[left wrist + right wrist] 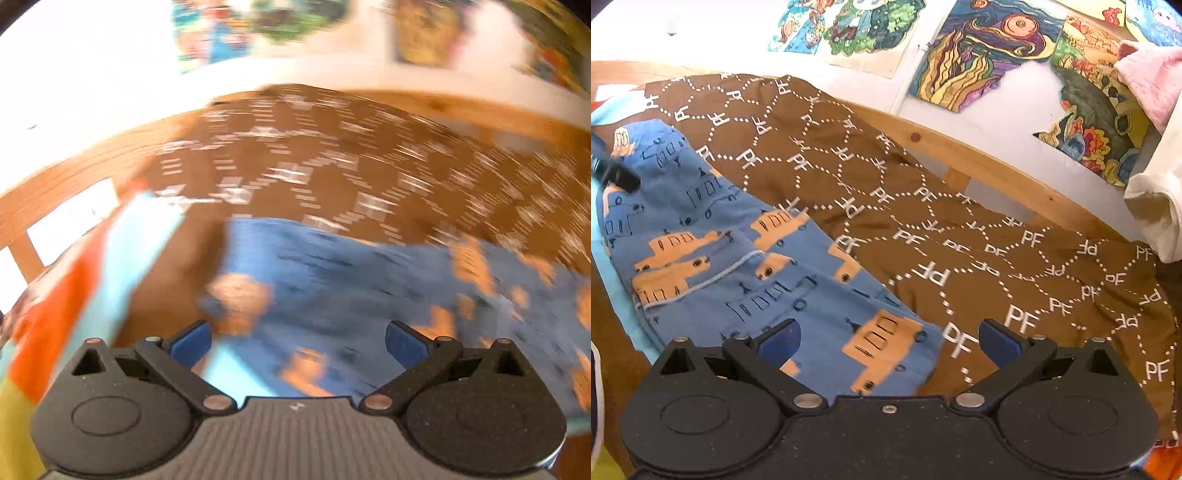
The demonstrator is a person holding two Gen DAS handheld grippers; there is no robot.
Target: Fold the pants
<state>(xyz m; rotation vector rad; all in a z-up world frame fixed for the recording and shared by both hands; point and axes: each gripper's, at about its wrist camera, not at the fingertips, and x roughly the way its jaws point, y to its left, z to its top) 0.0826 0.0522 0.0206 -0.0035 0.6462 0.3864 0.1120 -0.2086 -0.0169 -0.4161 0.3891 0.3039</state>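
Tilting both tools downward, I see the blue pants [746, 258] lying folded on the brown patterned bedspread [997, 266]. My left gripper [297, 343] and right gripper [888, 341] gape wide above them, gripping nothing.

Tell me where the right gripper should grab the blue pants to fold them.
Probably the near corner of the blue pants, just ahead of the open right gripper. It lies flat on the brown cover, so come in low from the near edge.
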